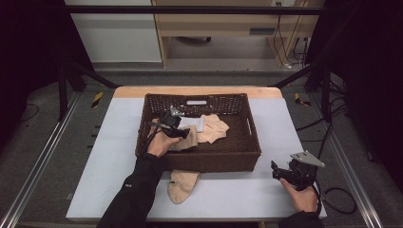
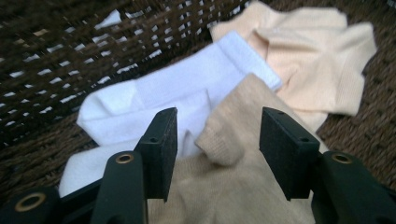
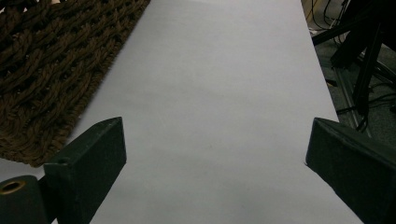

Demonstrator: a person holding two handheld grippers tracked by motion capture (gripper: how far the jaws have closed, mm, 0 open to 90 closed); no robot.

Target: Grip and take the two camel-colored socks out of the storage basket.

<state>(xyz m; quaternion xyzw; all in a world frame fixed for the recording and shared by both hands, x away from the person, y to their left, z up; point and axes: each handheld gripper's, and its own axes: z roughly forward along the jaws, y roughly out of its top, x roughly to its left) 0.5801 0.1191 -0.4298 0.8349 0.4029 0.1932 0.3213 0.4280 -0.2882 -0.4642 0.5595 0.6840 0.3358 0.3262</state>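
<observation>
Reaching into the left half of a dark wicker basket (image 1: 247, 156), a person's left hand (image 1: 159, 144) holds the left gripper (image 2: 217, 144) low over a tan sock (image 2: 233, 186), its jaws parted with the sock's folded end lying between them but not pinched. Inside the basket, a white sock (image 2: 187, 88) lies just behind the tan one, against the woven back wall, and a pale peach sock (image 2: 308, 60) is spread to the right of both, near the basket's middle. The basket's right half is bare weave. Outside the basket, just beside its front wall, a second peach sock (image 1: 183, 184) lies on the white table (image 1: 119, 142), near the table's front edge. Right of the basket, off its front right corner, the right gripper (image 1: 281, 172) hangs over open tabletop, jaws spread wide and holding nothing, near the table's right edge.
</observation>
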